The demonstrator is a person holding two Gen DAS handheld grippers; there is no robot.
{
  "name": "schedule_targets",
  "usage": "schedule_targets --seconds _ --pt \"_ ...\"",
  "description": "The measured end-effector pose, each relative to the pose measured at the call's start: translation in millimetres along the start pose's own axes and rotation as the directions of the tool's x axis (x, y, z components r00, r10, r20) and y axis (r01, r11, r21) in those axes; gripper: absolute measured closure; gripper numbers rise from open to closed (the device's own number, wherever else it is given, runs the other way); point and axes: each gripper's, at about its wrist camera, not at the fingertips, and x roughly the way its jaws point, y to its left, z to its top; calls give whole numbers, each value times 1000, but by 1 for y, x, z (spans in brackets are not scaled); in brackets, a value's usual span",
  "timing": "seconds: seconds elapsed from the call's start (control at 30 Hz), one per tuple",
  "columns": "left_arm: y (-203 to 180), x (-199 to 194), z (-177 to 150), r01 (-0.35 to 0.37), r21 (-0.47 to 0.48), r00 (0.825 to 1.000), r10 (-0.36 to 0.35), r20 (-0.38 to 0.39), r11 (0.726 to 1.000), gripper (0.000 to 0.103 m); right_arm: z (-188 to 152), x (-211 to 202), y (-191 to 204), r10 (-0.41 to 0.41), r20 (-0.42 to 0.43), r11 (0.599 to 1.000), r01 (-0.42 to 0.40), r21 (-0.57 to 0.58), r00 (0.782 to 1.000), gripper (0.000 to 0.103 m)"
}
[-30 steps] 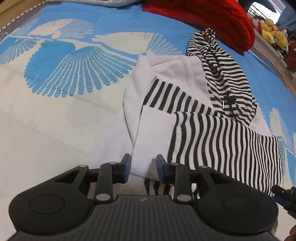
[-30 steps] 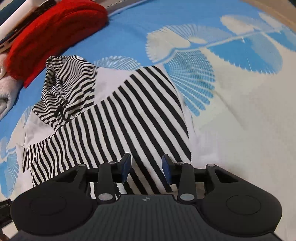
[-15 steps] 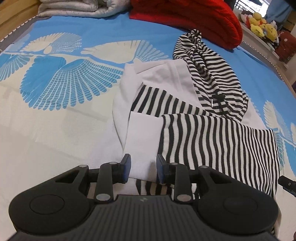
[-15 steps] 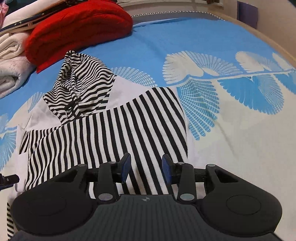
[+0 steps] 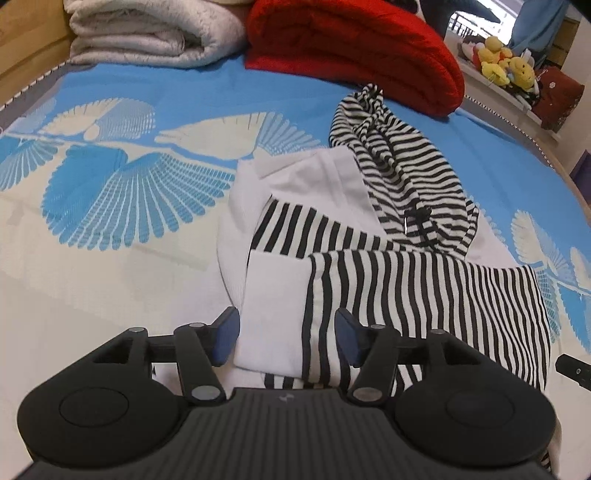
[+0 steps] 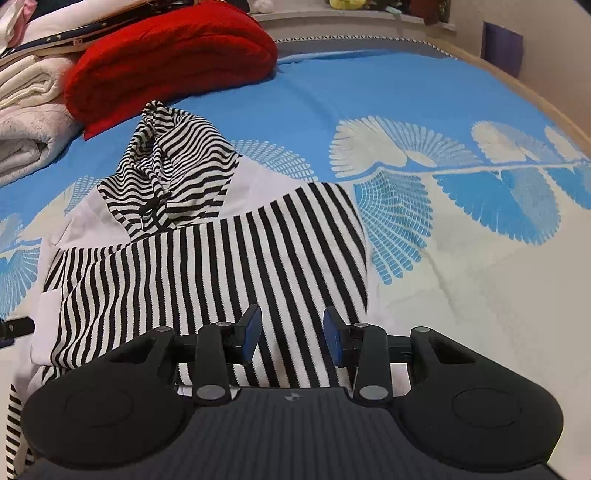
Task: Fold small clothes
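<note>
In the left wrist view, a folded off-white fleece blanket (image 5: 147,33) lies at eleven o'clock, with a folded red knit blanket (image 5: 354,48) at one o'clock beside it. The black-and-white striped hooded top with white panels (image 5: 406,288) lies half-folded on the blue bed cover with cream fan-leaf print (image 5: 110,184), its striped hood (image 5: 399,173) pointing to twelve o'clock. The left gripper (image 5: 286,334) hovers at six o'clock over the white cuff (image 5: 273,302), fingers spread apart and holding nothing. In the right wrist view, the right gripper (image 6: 291,336) sits at six o'clock above the striped sleeve (image 6: 229,273), fingers likewise released and empty.
</note>
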Motion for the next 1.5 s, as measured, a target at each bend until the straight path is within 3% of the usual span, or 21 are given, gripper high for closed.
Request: schedule_targets --seconds 0.27,0.5,0.7,0.8,0.87,0.93,1.0,1.2,1.4,1.5 --pt "-9 -5 4 -18 36 996 15 84 999 22 2 -2 -5 -17 15 999 17 -36 1000 64" --pt "-20 -2 5 -62 103 989 47 140 993 22 4 3 -10 -22 -2 997 22 -67 1000 64" --pt "-20 -2 6 -65 175 975 25 221 982 24 11 7 -16 -16 -6 998 16 -61 1000 64" --pt "-17 6 6 -84 202 971 35 235 976 42 18 9 -21 -17 -1 999 17 -45 1000 64" --pt "-14 12 9 -92 198 973 46 227 976 63 21 9 -25 -13 2 999 13 -32 1000 64" --pt "-10 20 15 -83 192 974 40 222 978 71 25 9 -29 -13 10 1000 13 -18 1000 64" --pt "-11 31 21 -103 215 973 53 227 971 71 28 8 -33 -21 21 1000 22 -10 1000 65" --pt "-22 72 72 -113 260 971 50 235 959 71 31 8 -31 -72 55 995 75 -62 996 65" --pt "-56 129 150 -78 268 967 7 254 960 71 31 9 -20 -68 74 992 76 -104 995 65" --pt "-75 164 184 -94 278 955 7 298 956 71 31 13 -19 -63 58 994 68 -88 996 65"
